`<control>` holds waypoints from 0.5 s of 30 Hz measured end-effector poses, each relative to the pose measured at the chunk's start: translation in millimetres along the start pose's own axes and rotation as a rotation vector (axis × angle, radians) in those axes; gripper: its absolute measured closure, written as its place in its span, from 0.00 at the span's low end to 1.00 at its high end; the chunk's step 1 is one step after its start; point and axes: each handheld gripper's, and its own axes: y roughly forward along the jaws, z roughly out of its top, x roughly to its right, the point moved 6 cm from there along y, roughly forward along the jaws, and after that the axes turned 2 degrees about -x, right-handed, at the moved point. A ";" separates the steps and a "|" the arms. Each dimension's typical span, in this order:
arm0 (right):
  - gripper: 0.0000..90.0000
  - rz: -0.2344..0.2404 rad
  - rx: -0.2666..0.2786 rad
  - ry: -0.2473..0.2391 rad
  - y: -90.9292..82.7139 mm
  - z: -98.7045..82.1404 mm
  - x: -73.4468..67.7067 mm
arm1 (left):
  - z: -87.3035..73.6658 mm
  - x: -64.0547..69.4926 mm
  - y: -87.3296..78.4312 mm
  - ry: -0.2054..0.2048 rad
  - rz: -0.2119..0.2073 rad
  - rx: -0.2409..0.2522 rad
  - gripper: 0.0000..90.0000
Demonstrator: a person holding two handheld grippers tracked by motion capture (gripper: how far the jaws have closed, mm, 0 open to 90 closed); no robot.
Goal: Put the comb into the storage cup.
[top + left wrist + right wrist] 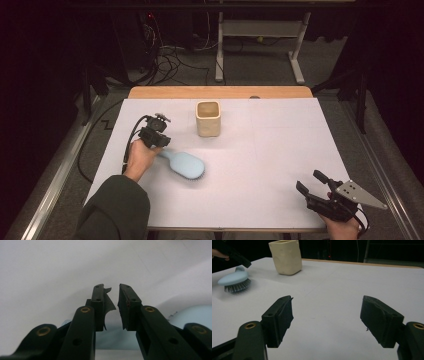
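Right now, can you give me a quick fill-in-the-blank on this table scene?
1. The left tongs are at the handle of the light blue ____.
2. The brush lies with its bristles facing ____.
3. The cream cup stands ____ on the white table.
4. The right tongs stand open with ____ between them.

Missing words: hairbrush; down; upright; nothing

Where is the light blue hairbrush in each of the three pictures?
High view: the light blue plastic hairbrush lies left of centre on the white table cover, its handle at the left gripper.
Left gripper view: pale blue hairbrush low down, behind and between the black jaws.
Right gripper view: upper left, bristles down.
Shared landmark: the cream square cup in the high and right gripper views.
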 end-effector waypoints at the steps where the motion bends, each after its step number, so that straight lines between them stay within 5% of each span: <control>1: 0.29 0.000 0.001 -0.001 -0.1 0.1 -0.1 | -0.4 -0.5 1.4 0.002 0.001 -0.007 0.85; 15: 0.29 0.002 0.001 -0.004 0.3 0.0 -0.2 | -5.6 -6.1 9.7 0.008 -0.028 -0.058 0.90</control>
